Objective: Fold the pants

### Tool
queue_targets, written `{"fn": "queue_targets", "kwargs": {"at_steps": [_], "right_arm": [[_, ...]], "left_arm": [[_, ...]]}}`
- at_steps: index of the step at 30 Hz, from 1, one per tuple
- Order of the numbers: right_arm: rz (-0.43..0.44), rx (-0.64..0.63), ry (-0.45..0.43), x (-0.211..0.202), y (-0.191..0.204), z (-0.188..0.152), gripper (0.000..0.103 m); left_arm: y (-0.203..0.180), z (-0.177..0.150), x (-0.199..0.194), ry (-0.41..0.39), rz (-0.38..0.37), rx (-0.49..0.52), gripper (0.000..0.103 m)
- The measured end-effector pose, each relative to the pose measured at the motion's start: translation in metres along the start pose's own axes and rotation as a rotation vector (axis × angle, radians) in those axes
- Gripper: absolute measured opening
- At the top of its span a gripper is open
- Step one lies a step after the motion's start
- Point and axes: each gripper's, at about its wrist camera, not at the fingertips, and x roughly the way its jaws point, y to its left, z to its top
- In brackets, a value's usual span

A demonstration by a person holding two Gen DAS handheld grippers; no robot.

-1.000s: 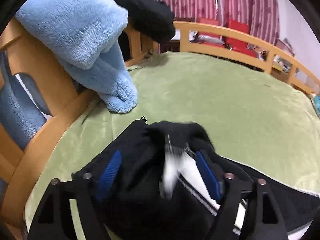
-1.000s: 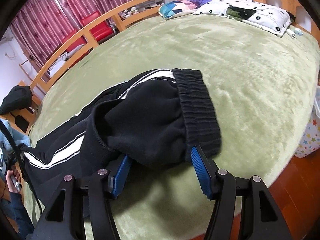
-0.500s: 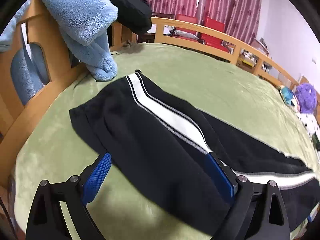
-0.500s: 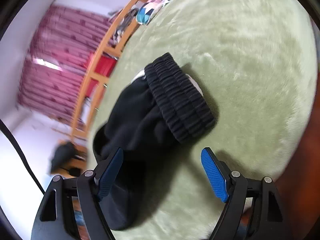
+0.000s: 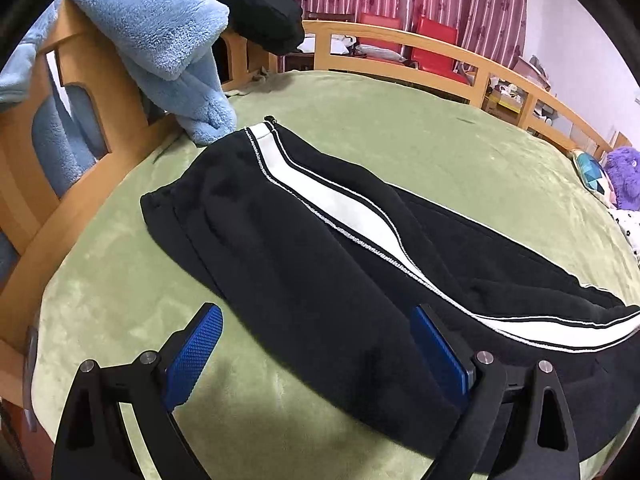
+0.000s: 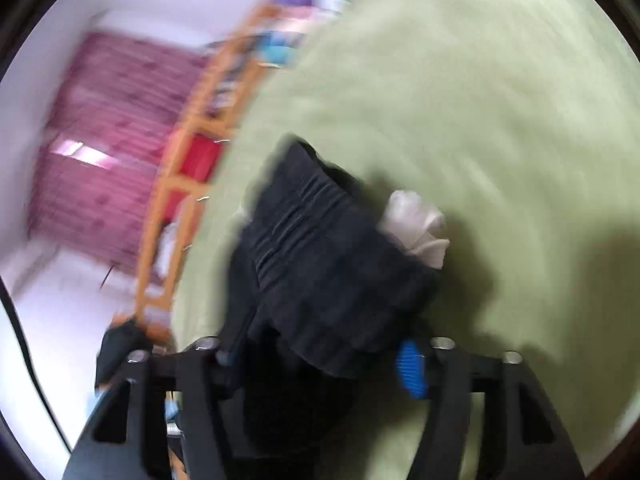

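Note:
Black pants with a white side stripe lie flat across the green bed, leg cuffs toward the footboard. My left gripper is open and empty, its blue pads either side of the near edge of the legs, just above the fabric. In the blurred right wrist view the ribbed waistband fills the space between my right gripper's fingers, with a white pocket lining sticking out. The right jaws look narrowed around the waistband, but blur hides whether they pinch it.
A wooden footboard carries a light blue fleece and a black garment. A wooden side rail runs along the far edge. A purple plush and pillows lie at the right. Green blanket surrounds the pants.
My left gripper let go of the pant legs, which now lie spread flat, and pulled back. My right gripper swung and closed in over the waistband.

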Motion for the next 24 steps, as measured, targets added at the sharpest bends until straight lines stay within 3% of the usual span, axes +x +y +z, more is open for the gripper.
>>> {"fn": "queue_targets", "kwargs": {"at_steps": [5, 8, 10, 12, 13, 16, 24], "right_arm": [[0.016, -0.236, -0.037, -0.035, 0.044, 0.066, 0.037], [-0.139, -0.302, -0.125, -0.047, 0.026, 0.093, 0.038], [-0.260, -0.255, -0.090, -0.034, -0.009, 0.104, 0.048], [-0.350, -0.199, 0.051, -0.009, -0.045, 0.100, 0.050], [-0.389, -0.198, 0.079, -0.002, -0.054, 0.094, 0.051], [-0.422, -0.235, 0.005, -0.018, -0.063, 0.071, 0.064], [-0.446, -0.320, -0.017, -0.049, -0.021, 0.023, 0.064]], "left_arm": [[0.001, 0.007, -0.005, -0.013, -0.001, 0.012, 0.095], [0.005, 0.006, -0.011, -0.032, -0.013, 0.026, 0.095], [0.009, 0.003, -0.009, -0.025, 0.000, 0.035, 0.095], [0.015, -0.002, -0.003, 0.000, 0.008, 0.031, 0.095], [0.019, -0.003, 0.000, 0.011, 0.004, 0.025, 0.095], [0.029, -0.007, 0.008, 0.037, -0.004, 0.009, 0.095], [0.052, 0.003, 0.036, 0.002, -0.110, -0.048, 0.094]]}}
